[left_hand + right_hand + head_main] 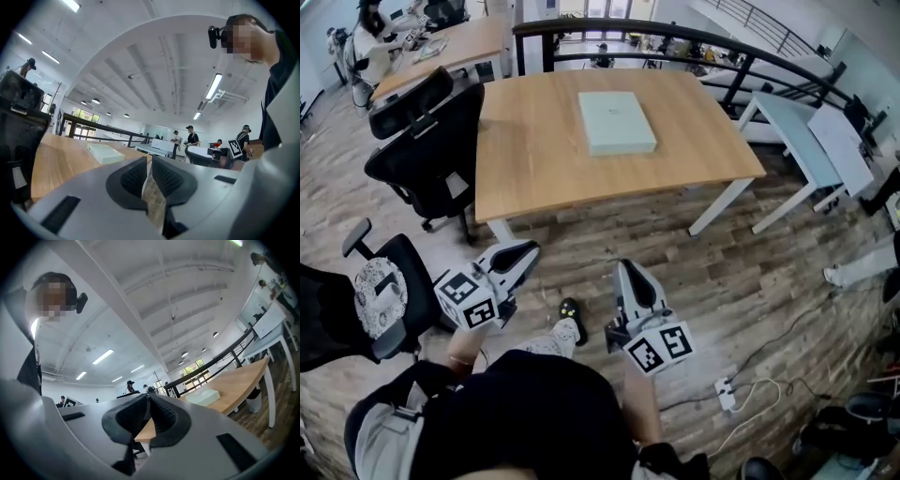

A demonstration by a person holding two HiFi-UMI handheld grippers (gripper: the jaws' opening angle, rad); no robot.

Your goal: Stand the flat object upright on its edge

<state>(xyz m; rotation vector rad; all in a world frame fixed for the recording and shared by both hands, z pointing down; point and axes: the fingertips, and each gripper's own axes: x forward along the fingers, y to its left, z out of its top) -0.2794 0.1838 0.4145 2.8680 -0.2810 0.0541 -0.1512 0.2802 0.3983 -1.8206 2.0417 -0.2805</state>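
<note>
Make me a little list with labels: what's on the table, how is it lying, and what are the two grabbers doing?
table: wooden table with white legs
on it: pale green flat box, lying flat, towards the far side
left gripper: shut, empty, held low in front of the table
right gripper: shut, empty, also short of the table
standing up: not yet done, neither gripper touches the box

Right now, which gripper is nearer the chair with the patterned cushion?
Left. The left gripper hangs just beside the chair; the right gripper is beyond the person's shoe.
</note>
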